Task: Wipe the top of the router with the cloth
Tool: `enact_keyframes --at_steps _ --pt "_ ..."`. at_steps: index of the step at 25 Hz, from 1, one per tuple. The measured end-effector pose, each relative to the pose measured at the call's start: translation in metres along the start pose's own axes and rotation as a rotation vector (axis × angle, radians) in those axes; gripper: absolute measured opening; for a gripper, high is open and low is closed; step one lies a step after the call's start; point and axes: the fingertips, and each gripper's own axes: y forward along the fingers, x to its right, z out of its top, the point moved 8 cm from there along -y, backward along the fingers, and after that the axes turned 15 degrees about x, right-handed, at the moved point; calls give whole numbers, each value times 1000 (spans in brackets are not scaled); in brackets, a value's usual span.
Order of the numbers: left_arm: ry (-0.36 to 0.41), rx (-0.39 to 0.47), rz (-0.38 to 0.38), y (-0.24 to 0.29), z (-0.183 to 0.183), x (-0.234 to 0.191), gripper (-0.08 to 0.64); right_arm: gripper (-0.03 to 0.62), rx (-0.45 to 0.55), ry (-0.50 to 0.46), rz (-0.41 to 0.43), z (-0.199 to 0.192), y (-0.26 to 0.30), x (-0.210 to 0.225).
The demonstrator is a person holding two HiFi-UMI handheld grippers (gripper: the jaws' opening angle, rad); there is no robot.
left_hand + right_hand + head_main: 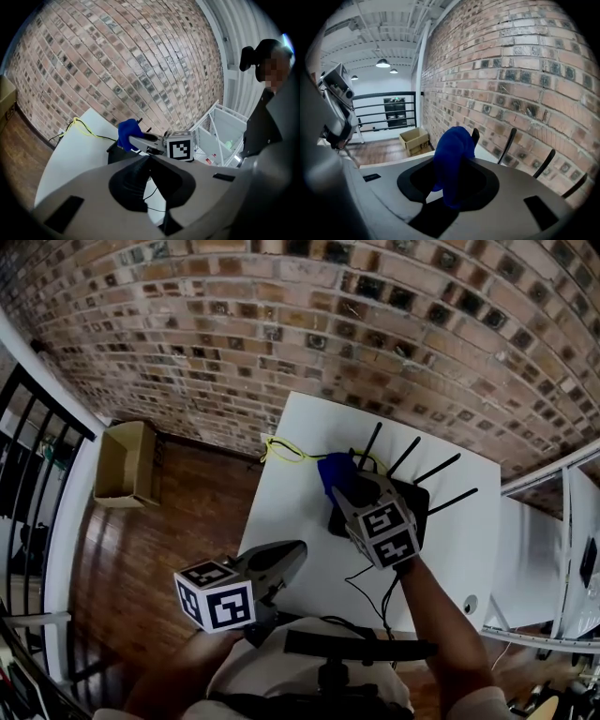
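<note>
My right hand-held gripper (345, 486) pinches the bunched blue cloth (335, 472); in the right gripper view the cloth (452, 161) hangs lengthways between the jaws, drooping down; it sits over the left end of the flat black router (414, 498), and I cannot tell whether the two touch. The router lies mid-way on the white counter (300, 451), its long side running roughly 9 to 3 o'clock in the head view; its four stick antennas fan out toward 1 and 2 o'clock, at the brick wall (281, 324). My left hand-held gripper (298, 549) hovers at the counter's 7 o'clock corner, jaws pressed together on nothing. A yellow cable (281, 454) loops at 11 o'clock of the router.
</note>
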Motion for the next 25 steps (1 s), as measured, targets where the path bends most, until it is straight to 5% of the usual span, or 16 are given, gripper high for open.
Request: enact_keyframes --at_steps 16,25 --pt "-1 -6 12 -30 -5 -5 26 135 -304 159 -65 -86 26 -22" --pt "2 -19 36 -18 -18 6 26 135 -214 223 -65 -77 9 -13"
